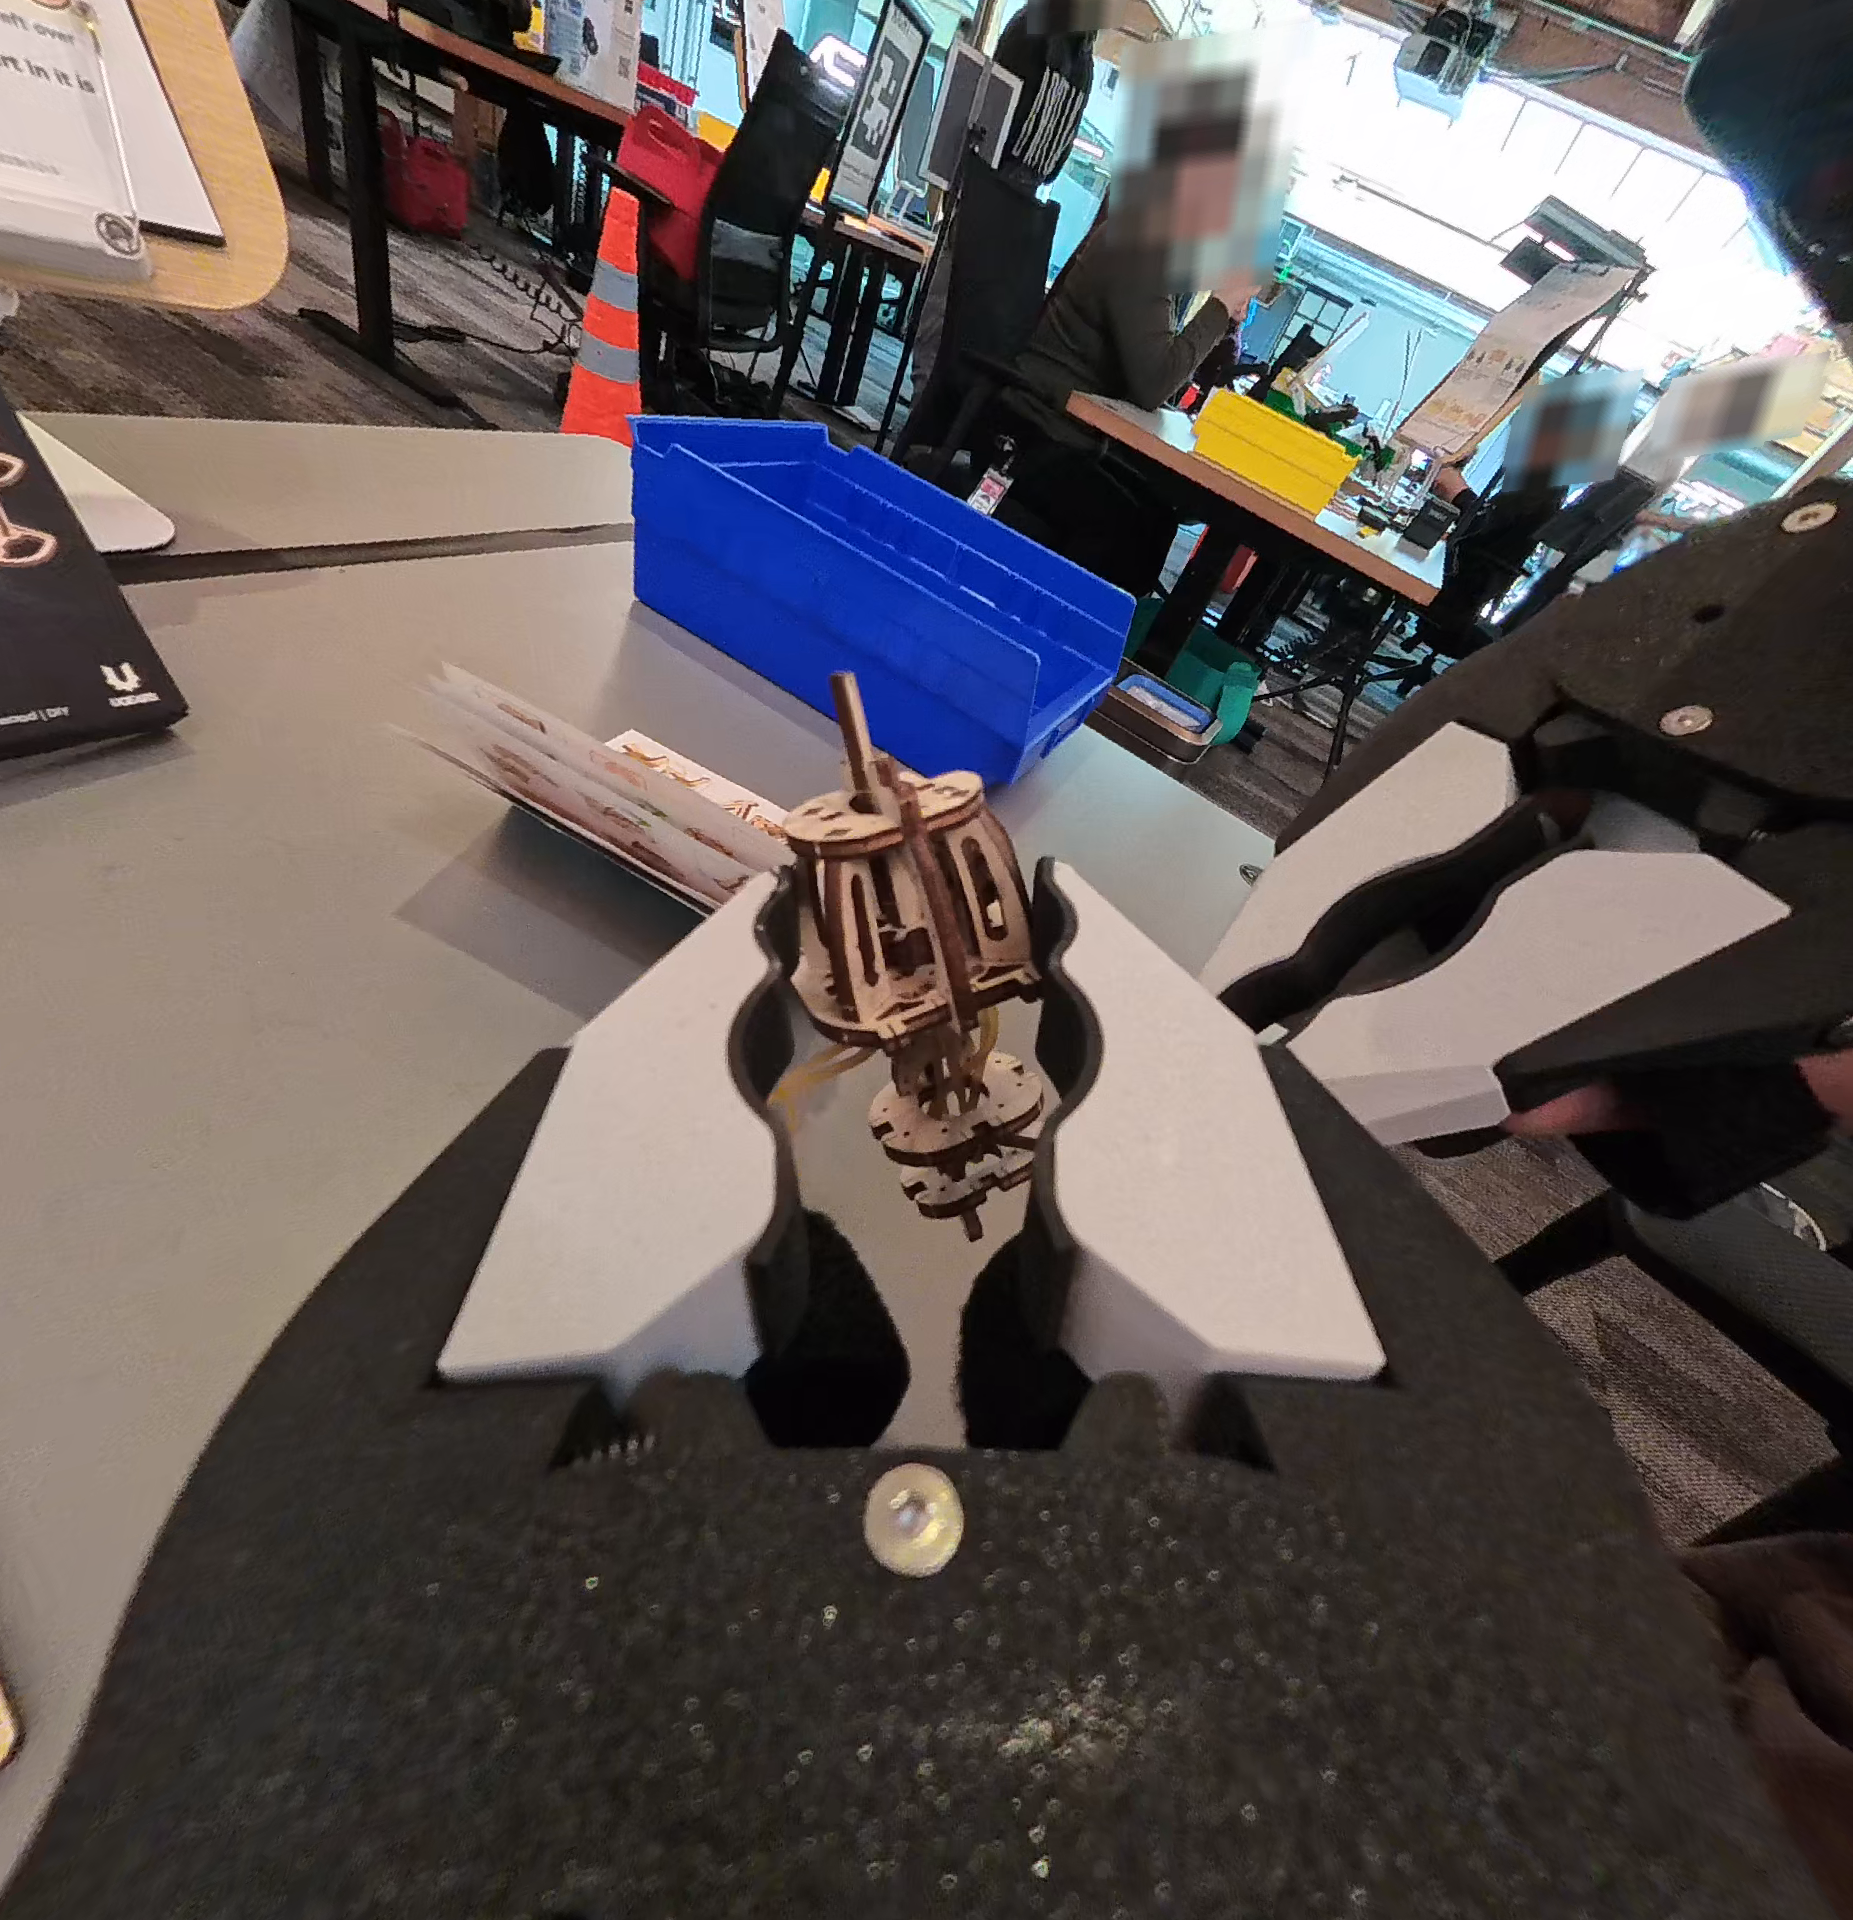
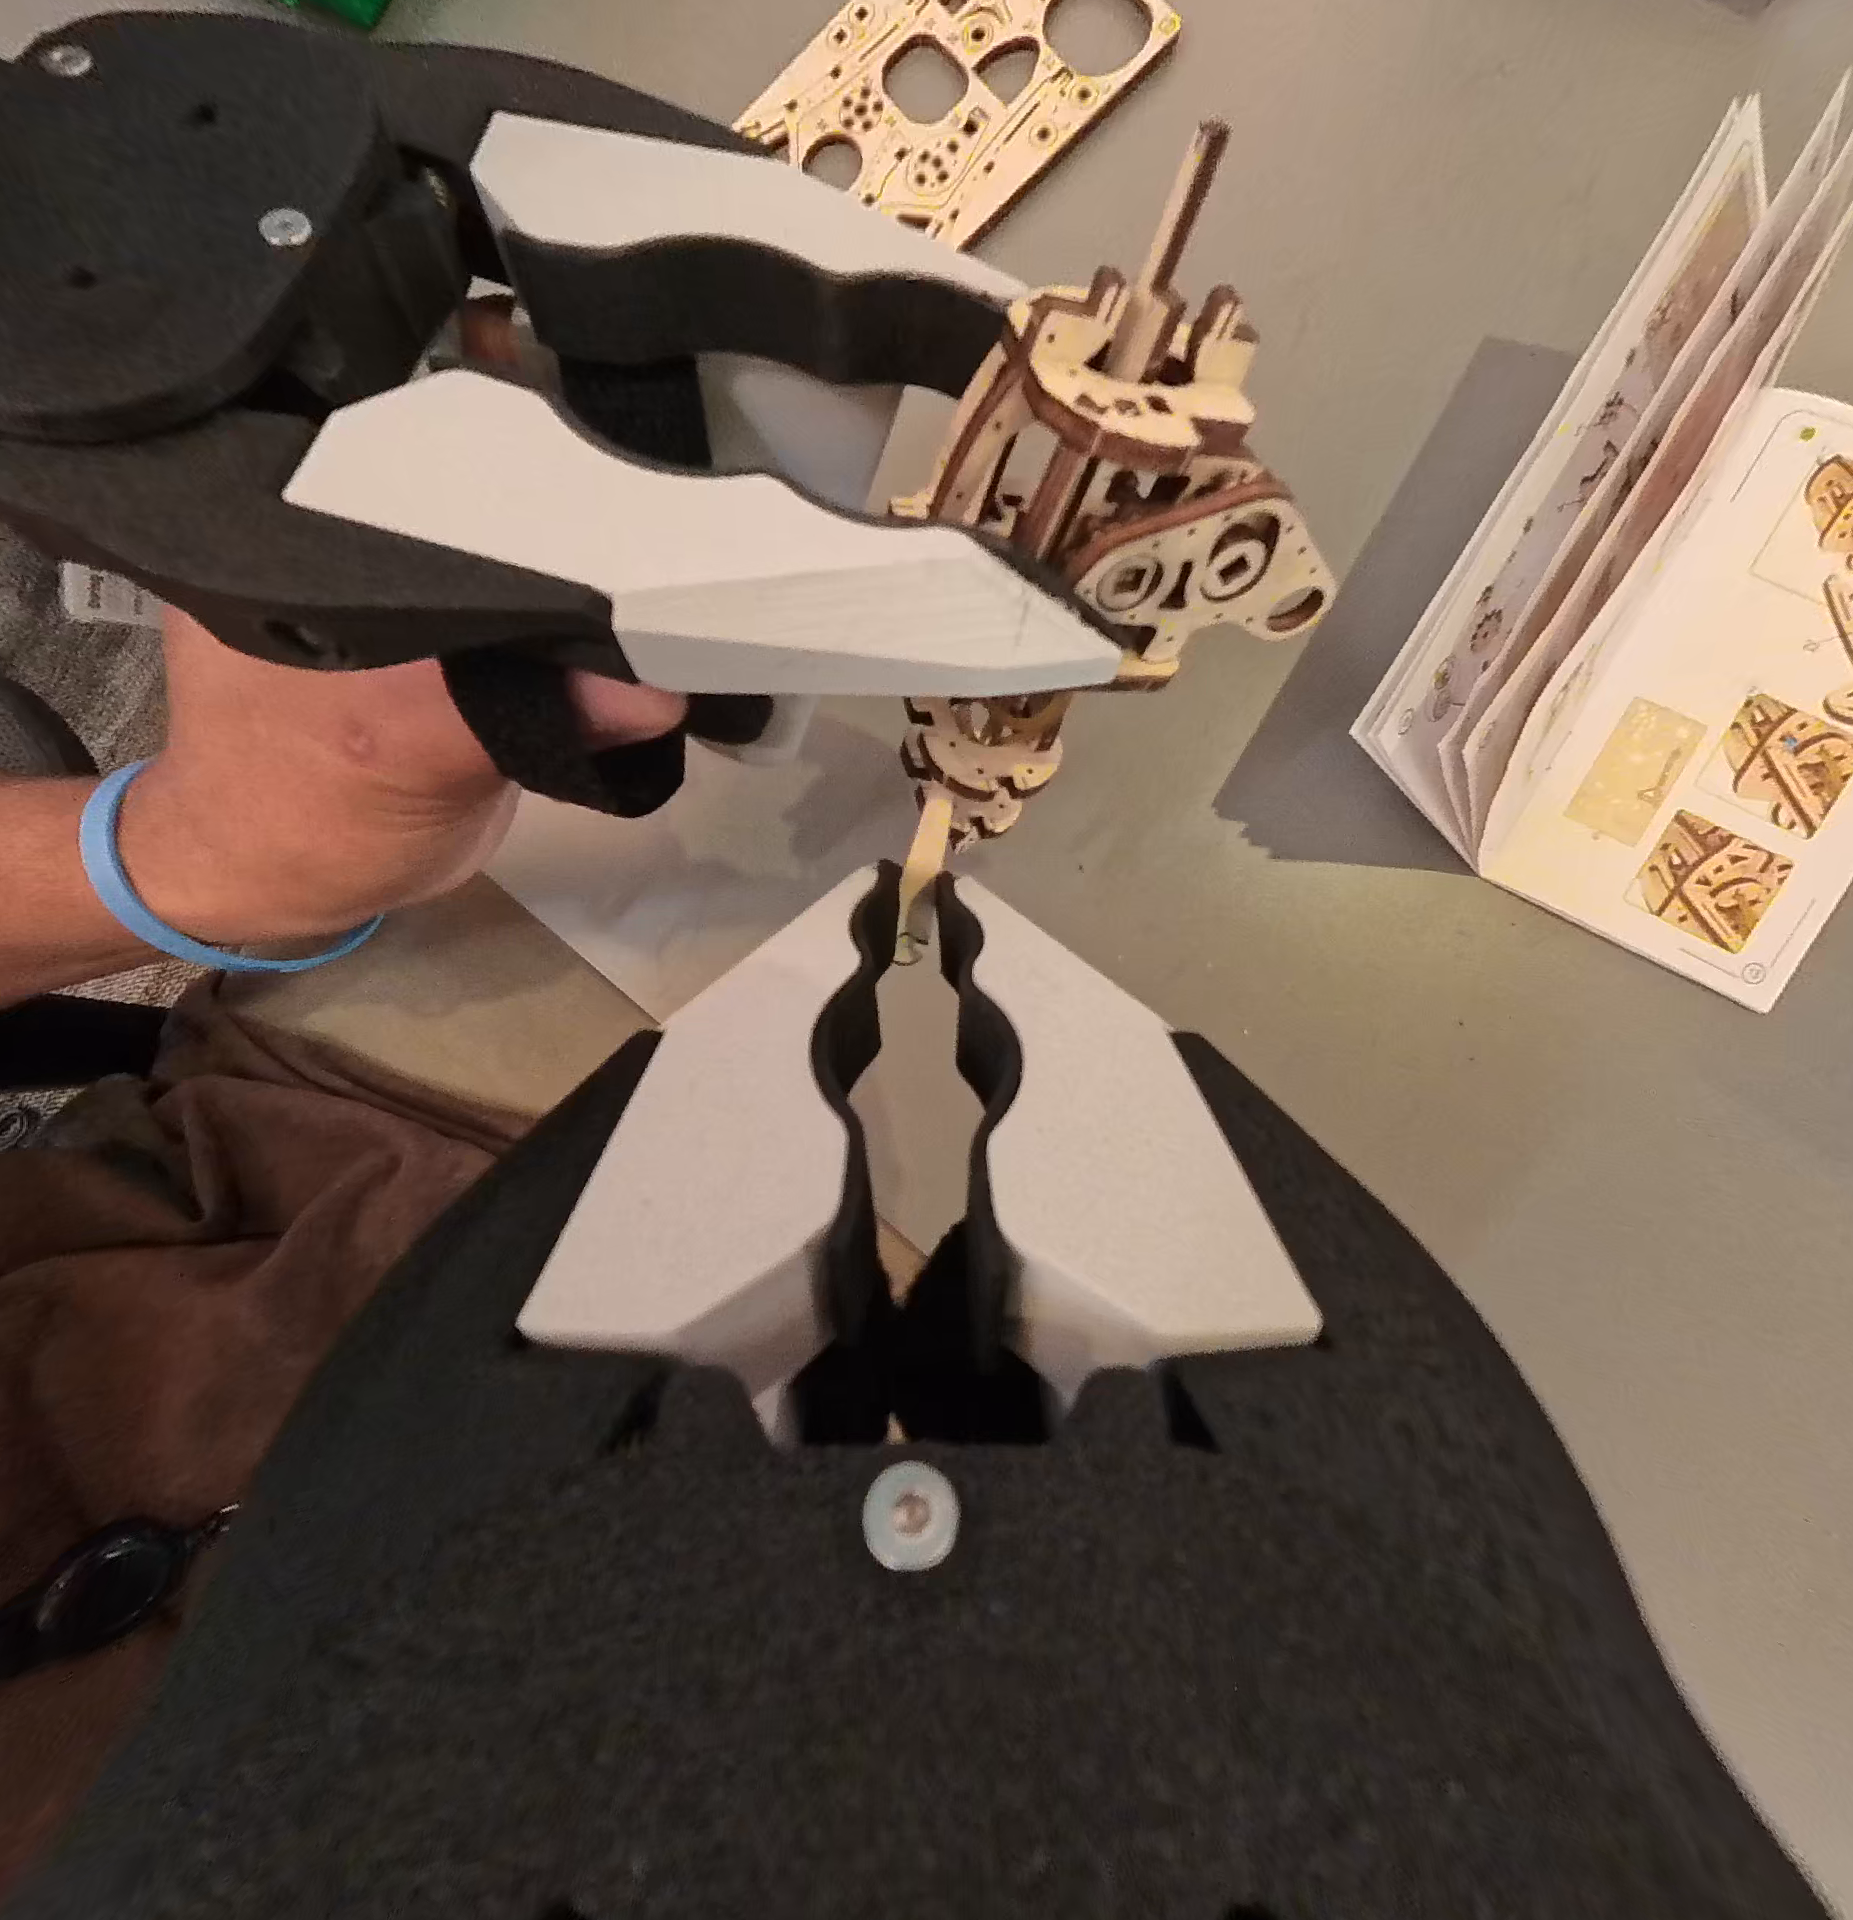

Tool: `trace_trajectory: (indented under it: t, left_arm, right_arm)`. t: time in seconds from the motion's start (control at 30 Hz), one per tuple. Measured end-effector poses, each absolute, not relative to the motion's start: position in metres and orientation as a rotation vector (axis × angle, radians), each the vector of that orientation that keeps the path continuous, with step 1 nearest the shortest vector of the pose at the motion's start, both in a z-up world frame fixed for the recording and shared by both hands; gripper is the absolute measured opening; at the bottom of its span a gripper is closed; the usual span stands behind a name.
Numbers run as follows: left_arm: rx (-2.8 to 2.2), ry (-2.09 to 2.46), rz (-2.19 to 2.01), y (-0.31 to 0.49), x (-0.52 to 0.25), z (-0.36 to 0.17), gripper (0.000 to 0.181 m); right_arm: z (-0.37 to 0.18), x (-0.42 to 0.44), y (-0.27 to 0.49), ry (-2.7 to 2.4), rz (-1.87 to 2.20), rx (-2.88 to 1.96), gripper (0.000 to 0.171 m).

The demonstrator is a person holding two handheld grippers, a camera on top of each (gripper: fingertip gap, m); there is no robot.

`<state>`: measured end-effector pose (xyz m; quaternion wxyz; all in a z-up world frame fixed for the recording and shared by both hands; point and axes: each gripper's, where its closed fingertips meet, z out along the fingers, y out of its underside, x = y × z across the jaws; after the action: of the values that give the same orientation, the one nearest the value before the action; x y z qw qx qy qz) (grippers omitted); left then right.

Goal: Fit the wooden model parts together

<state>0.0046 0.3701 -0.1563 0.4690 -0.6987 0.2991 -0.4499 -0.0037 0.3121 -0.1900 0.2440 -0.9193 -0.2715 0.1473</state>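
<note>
Wooden model point(image 1: 906, 935) sits clamped in your left gripper point(image 1: 906, 914) above the grey table point(image 1: 278, 935); your right gripper point(image 2: 911, 904) pinches its lower pale strip point(image 2: 924, 842). Behind (well apart) lie a booklet point(image 1: 610, 790) and blue bin point(image 1: 880, 592).

— How is the left gripper point(image 1: 906, 935) being held?

— It is being gripped from below by a bare hand point(image 2: 309, 769) with a blue band around the wrist; one finger is being hooked through a black loop under the body. Its two grey fingers point(image 2: 693, 582) are being pressed in at the tips against the wooden model point(image 1: 911, 935), which is being kept up off the desk.

— And the right gripper point(image 2: 914, 904)?

— It is being pointed up toward the underside of the model. Its tips are being closed almost together on a thin pale peg point(image 2: 924, 857) hanging from the model's lower end, while a wider gap is being left further back between the wavy black pads point(image 2: 849, 1039).
</note>
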Motion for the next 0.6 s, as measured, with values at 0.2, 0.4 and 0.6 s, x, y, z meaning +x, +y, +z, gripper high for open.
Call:
trace_trajectory:
  t: [0.2,0.4,0.6]
  left_arm:
    - [-1.711,0.744,-1.088,0.3694,0.0054,-0.1565,0.043]
    - [-1.712,0.739,-1.09,0.3702,0.0047,-0.1561,0.043]
    - [-1.71,0.747,-1.091,0.3681,0.0066,-0.156,0.043]
  right_arm:
    - [-0.1899,-0.0039,0.3082,-0.761,0.393,-2.542,0.007]
    - [-0.1889,0.0004,0.3094,-0.745,0.367,-2.545,0.006]
    - [-0.1918,0.0017,0.3113,-0.74,0.358,-2.555,0.006]
